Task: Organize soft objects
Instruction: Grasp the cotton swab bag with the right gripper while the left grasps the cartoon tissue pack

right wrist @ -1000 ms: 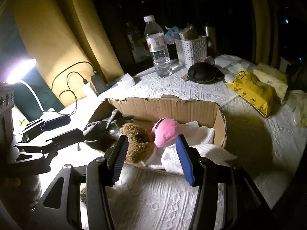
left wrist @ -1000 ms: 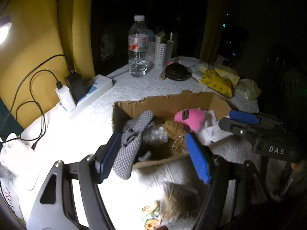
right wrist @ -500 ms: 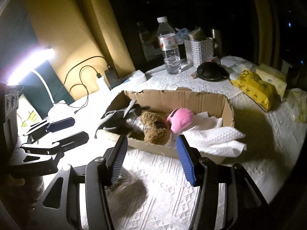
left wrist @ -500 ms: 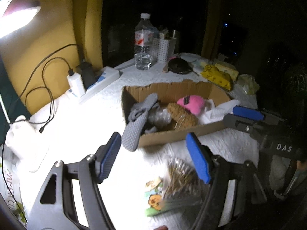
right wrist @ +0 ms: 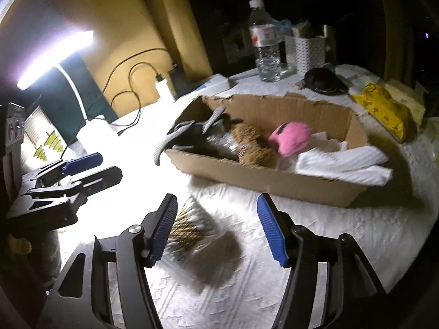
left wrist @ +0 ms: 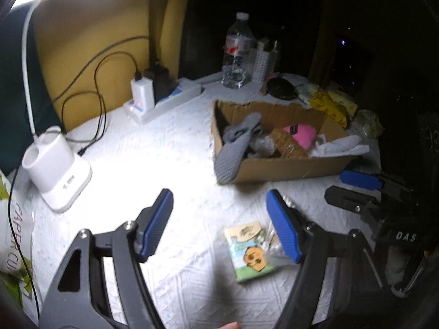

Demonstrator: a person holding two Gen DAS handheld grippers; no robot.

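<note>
A cardboard box (left wrist: 288, 168) (right wrist: 260, 175) on the white cloth-covered table holds a grey sock (left wrist: 233, 150) (right wrist: 164, 142) draped over its left end. Also inside are a brown plush (left wrist: 288, 142) (right wrist: 252, 148), a pink plush (left wrist: 301, 134) (right wrist: 290, 137) and a white cloth (left wrist: 340, 145) (right wrist: 343, 161). My left gripper (left wrist: 218, 200) hangs open and empty in front of the box. A clear bag of swabs with a cartoon label (left wrist: 249, 249) (right wrist: 192, 230) lies on the table under the grippers. My right gripper (right wrist: 216, 200) is empty, its jaws opening above that bag.
A water bottle (right wrist: 264, 44), a white basket (right wrist: 307, 49), a black round case (right wrist: 321, 81) and a yellow packet (right wrist: 384, 107) stand behind the box. On the left are a power strip with chargers (left wrist: 164, 96), cables and a white lamp base (left wrist: 57, 170).
Both grippers have drawn back from over the box toward the near side of the table. The swab bag has come into view beneath them. The right jaws stand wider.
</note>
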